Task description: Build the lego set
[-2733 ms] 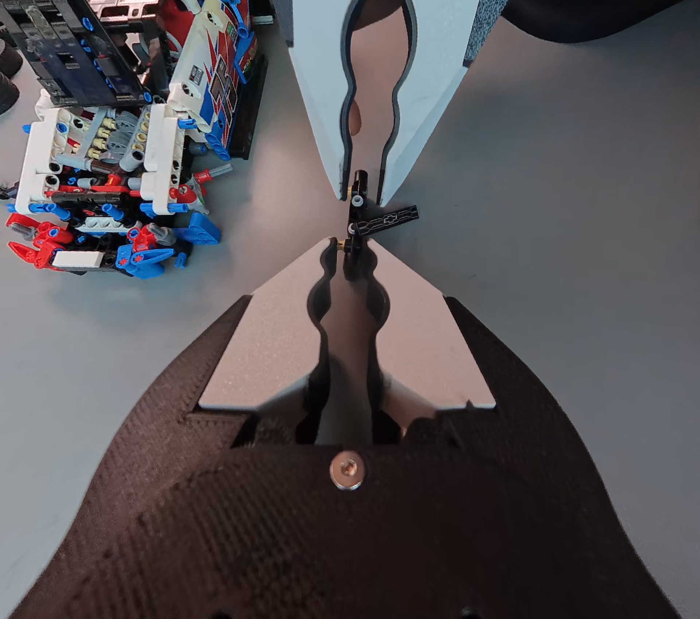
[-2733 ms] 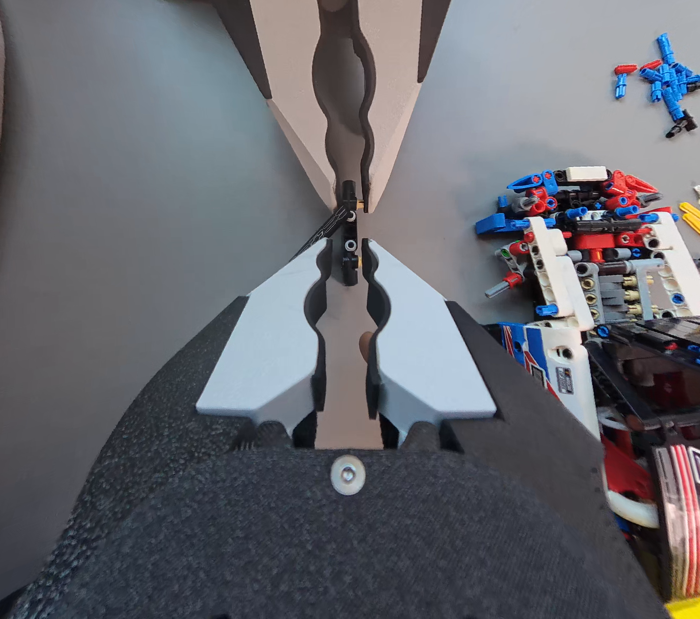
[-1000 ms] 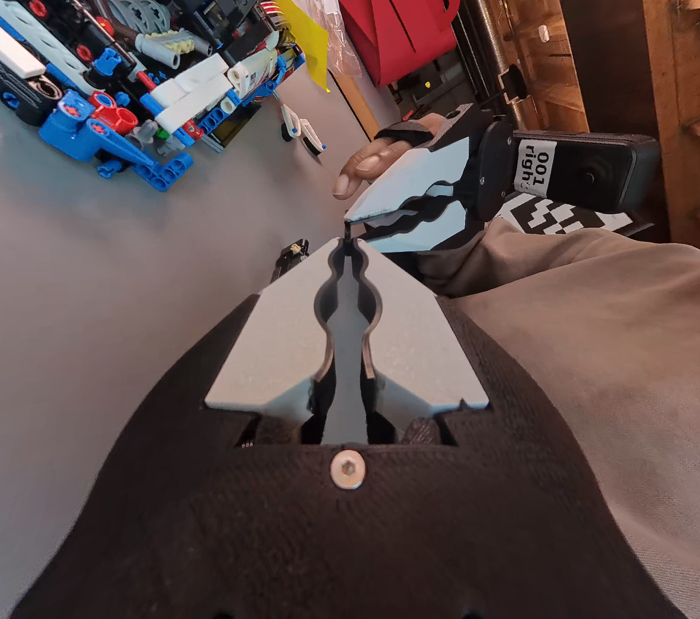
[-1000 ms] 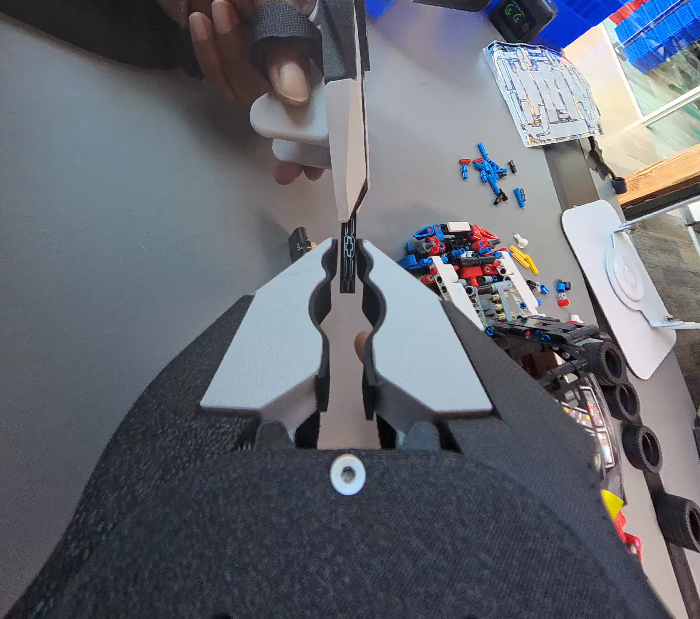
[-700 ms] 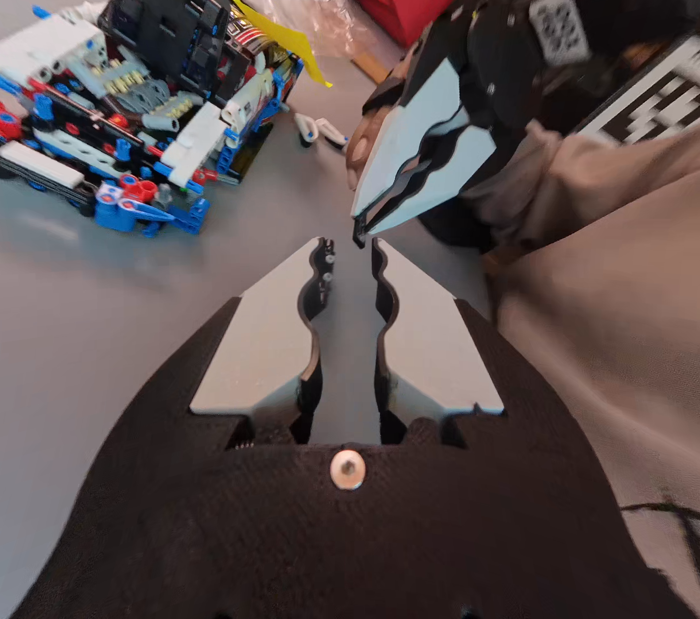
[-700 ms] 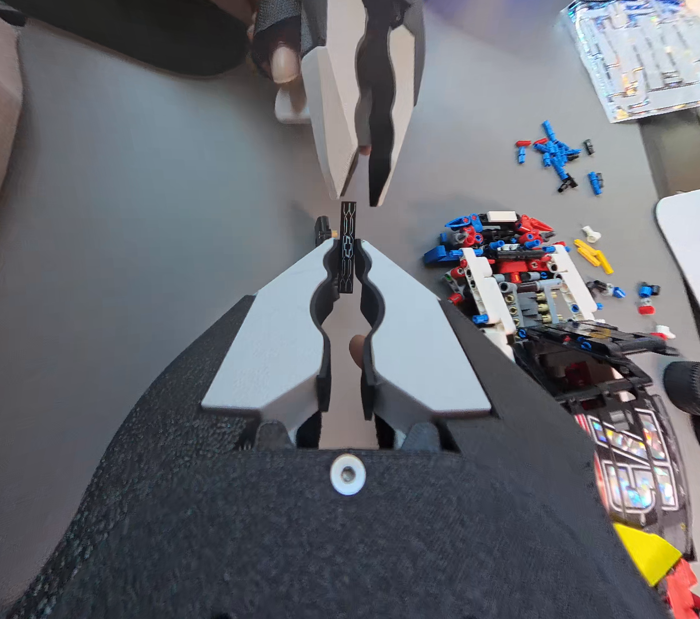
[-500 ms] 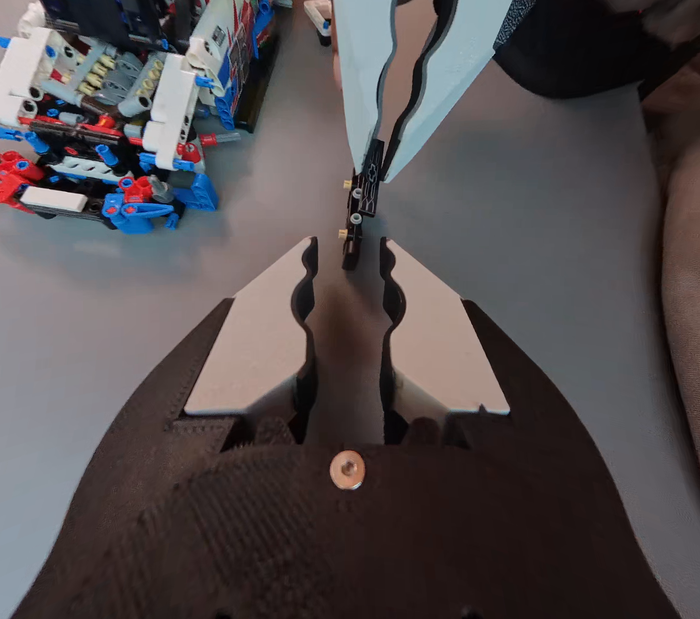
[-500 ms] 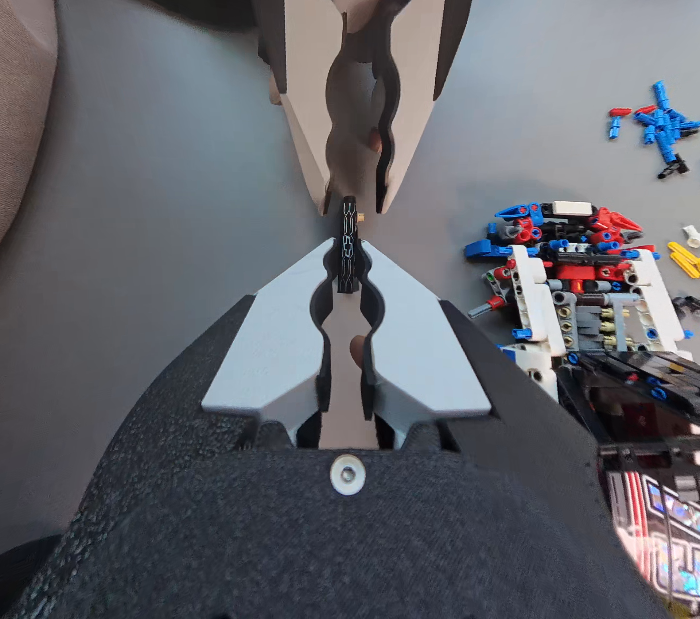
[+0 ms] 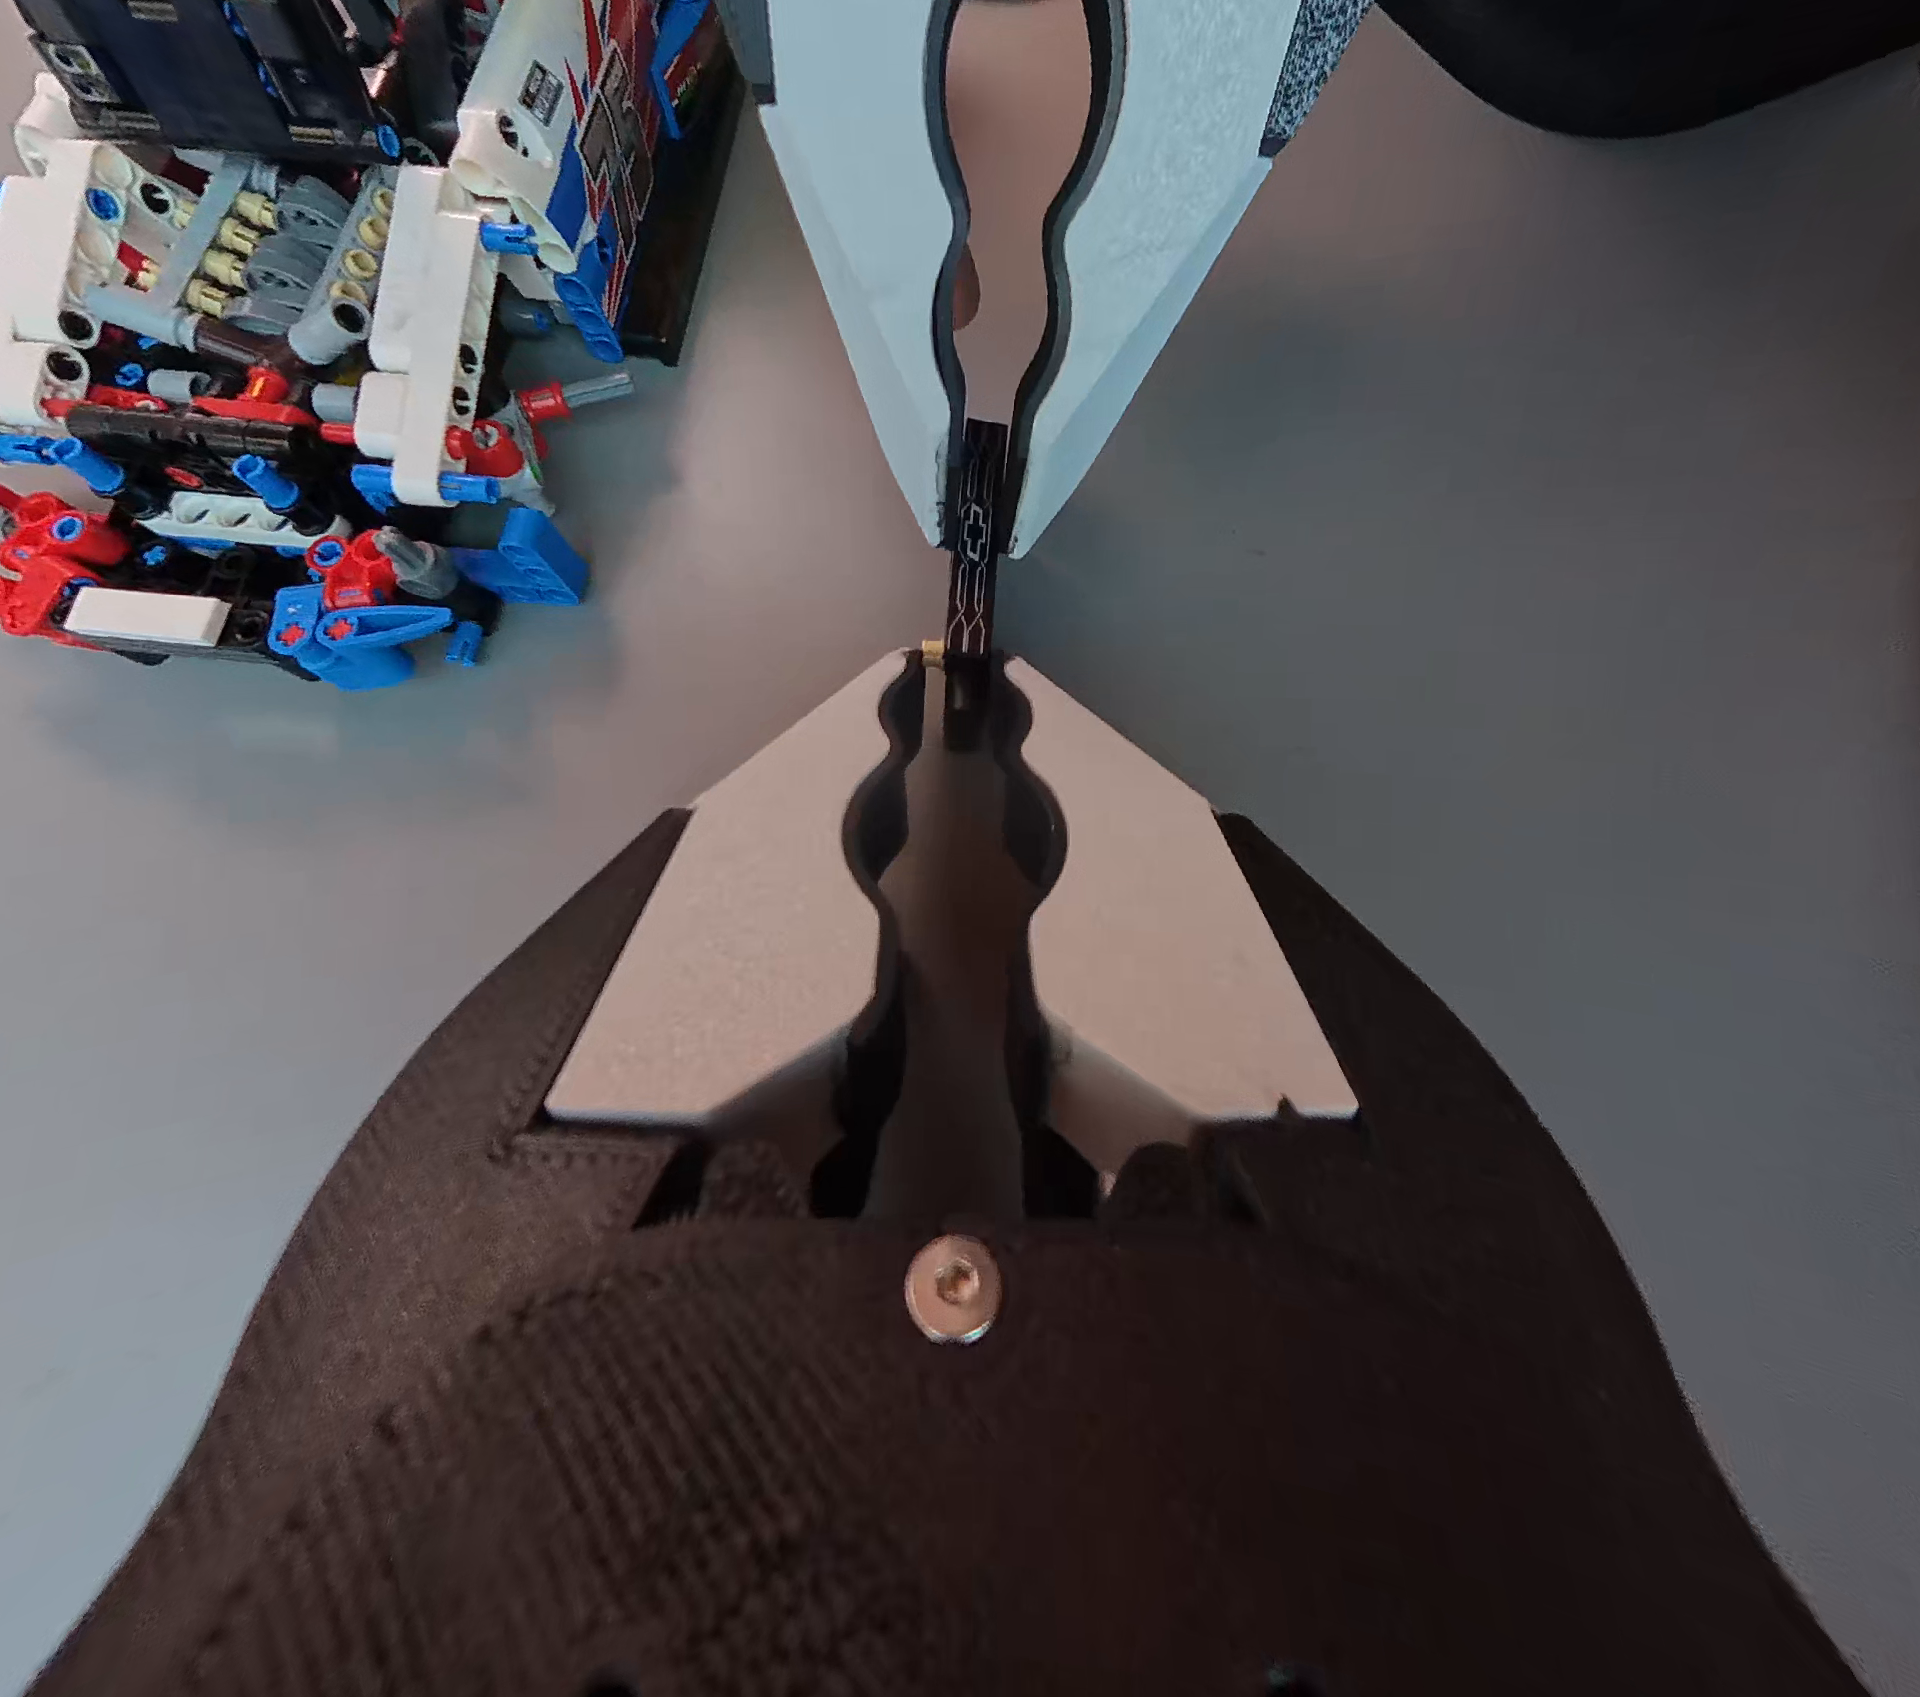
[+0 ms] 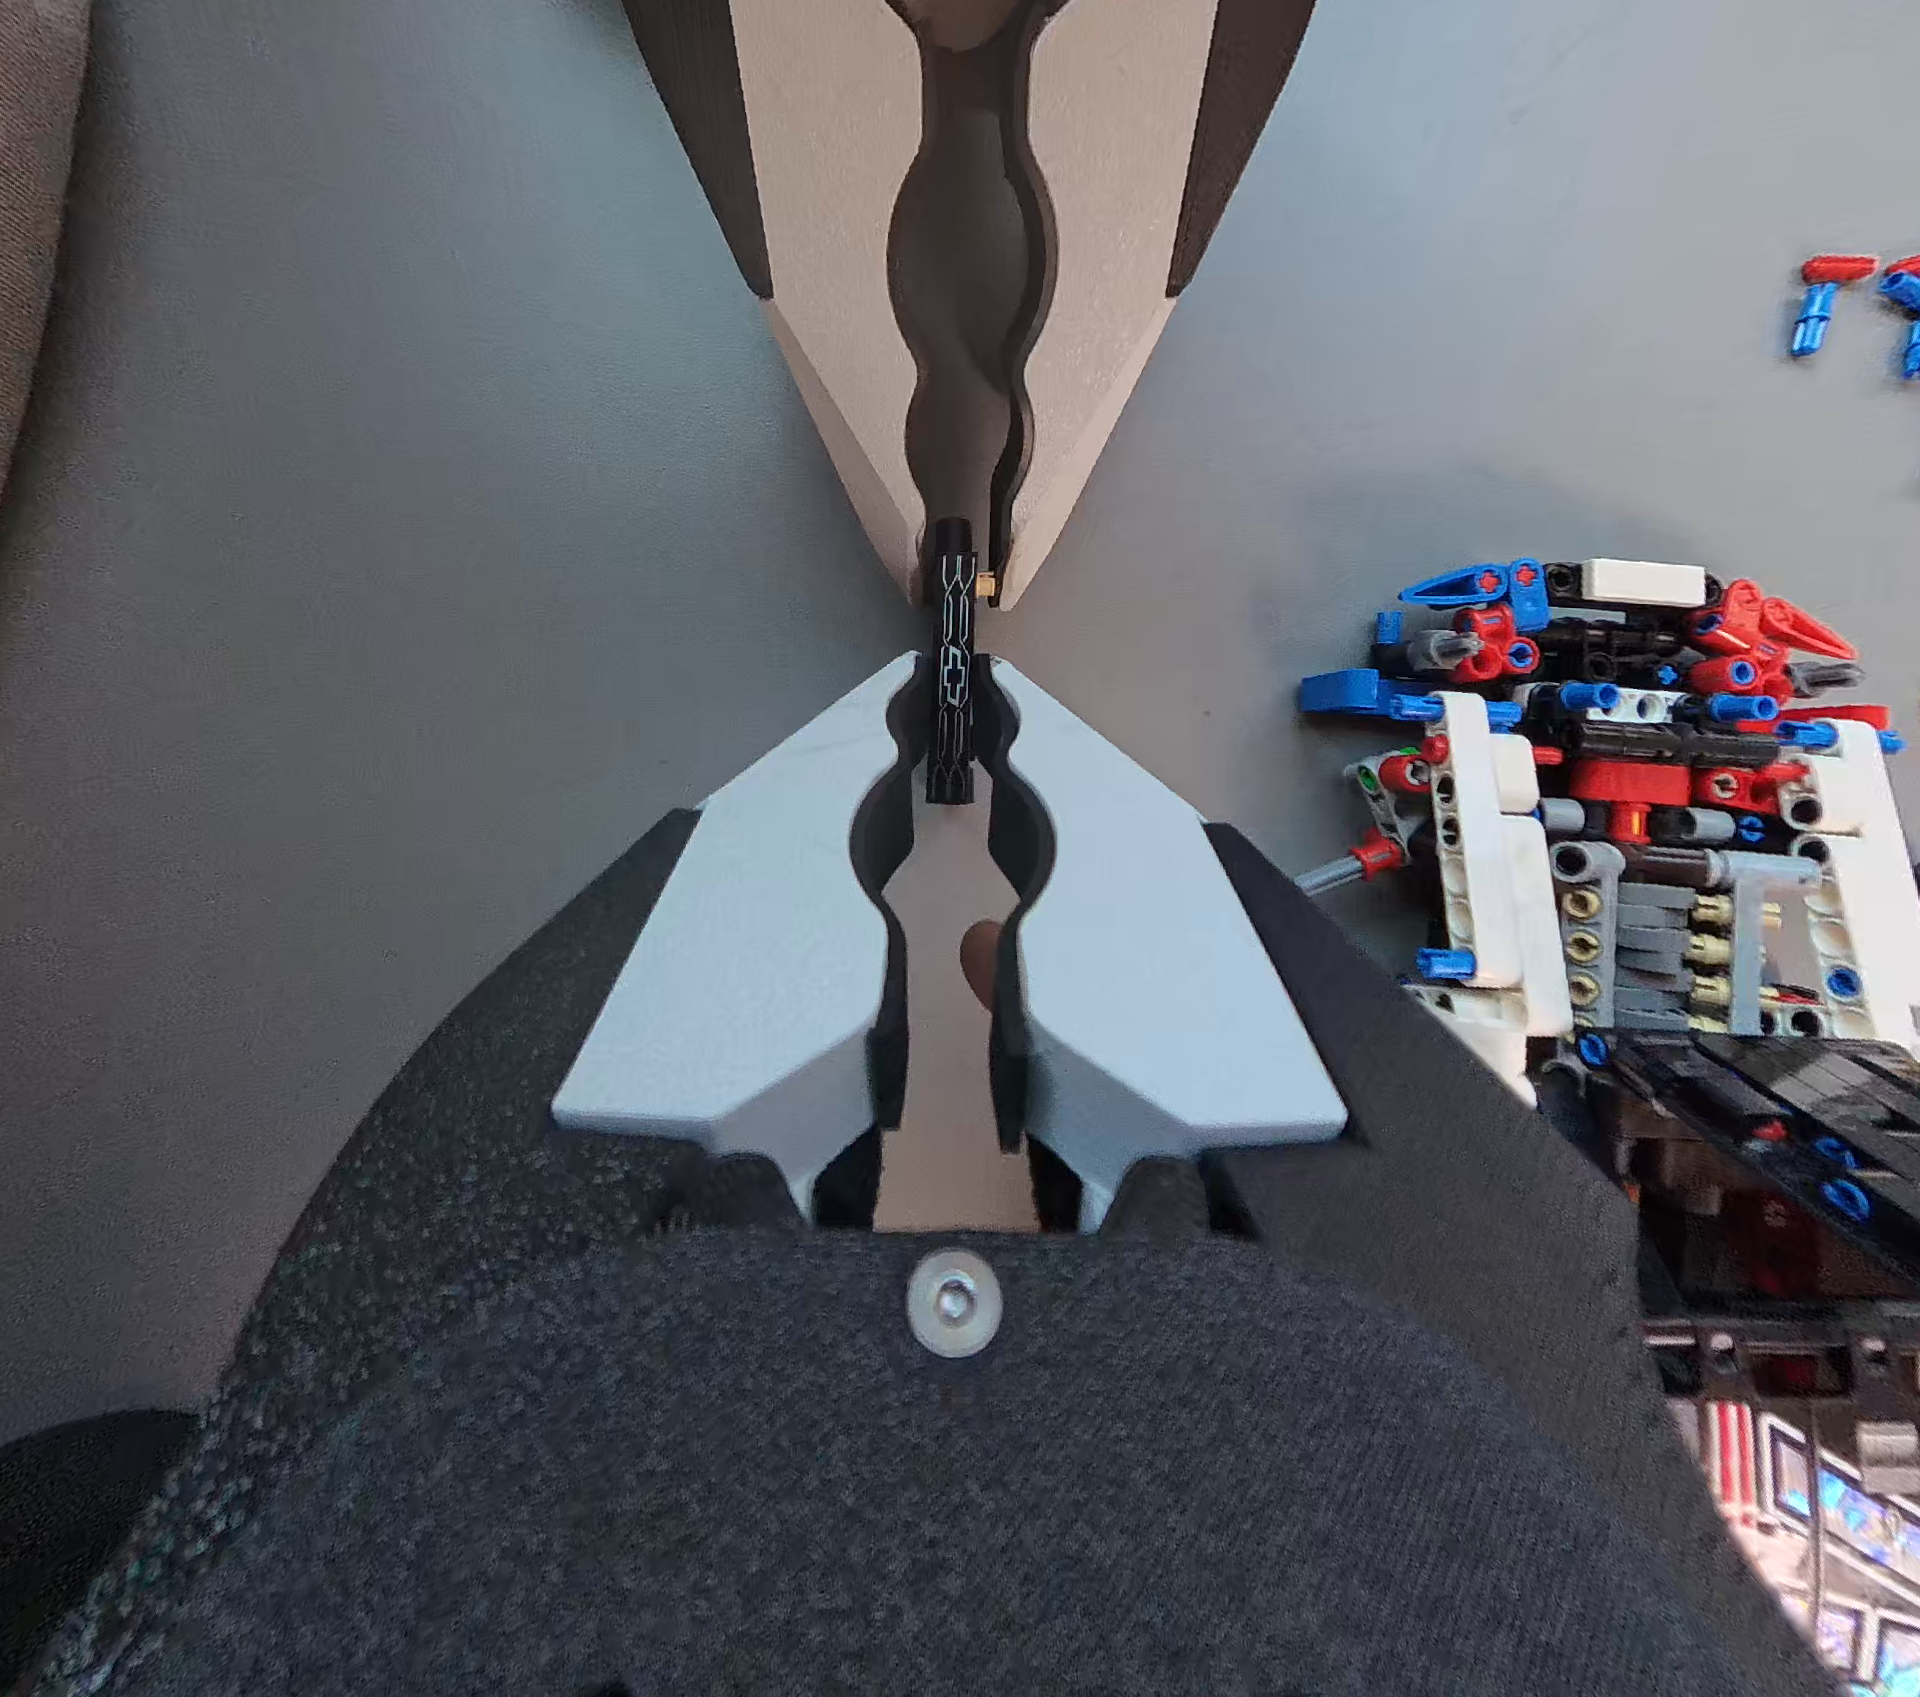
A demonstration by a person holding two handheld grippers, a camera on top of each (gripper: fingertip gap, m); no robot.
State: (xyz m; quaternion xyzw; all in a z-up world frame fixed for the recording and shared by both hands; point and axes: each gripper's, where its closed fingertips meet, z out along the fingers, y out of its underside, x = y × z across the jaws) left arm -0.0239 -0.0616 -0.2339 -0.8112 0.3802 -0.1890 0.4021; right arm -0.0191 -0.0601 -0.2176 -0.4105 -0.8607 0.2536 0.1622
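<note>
The left gripper (image 9: 961, 660) has its jaws nearly closed around the near end of a small black piece (image 9: 975, 598), a slim printed strip with a tan pin (image 9: 932, 651) sticking out at its side; whether the pads truly pinch it or only bracket it cannot be told from the left wrist view. Just beyond, nose to nose with it, the right gripper (image 10: 956, 660) has its jaws closed tight on the other end of the same piece (image 10: 954, 681), so the little sub-assembly hangs between the two tools above the grey desk (image 9: 1455, 608), clear of the surface. This looks like a hand-over or a squeeze to seat the strip on its pinned beam, a small step before the part goes onto the car. Farther off, well apart from the grippers, the half-built lego car (image 9: 312, 276) rests on the desk, with white beams, blue and red connectors and a dark printed body; in the right wrist view a few loose blue and red pins (image 10: 1860, 307) lie beyond it. Next, I judge, one gripper must take a sure hold before the other lets go, keeping the piece straight, since such a thin part could twist or drop.
</note>
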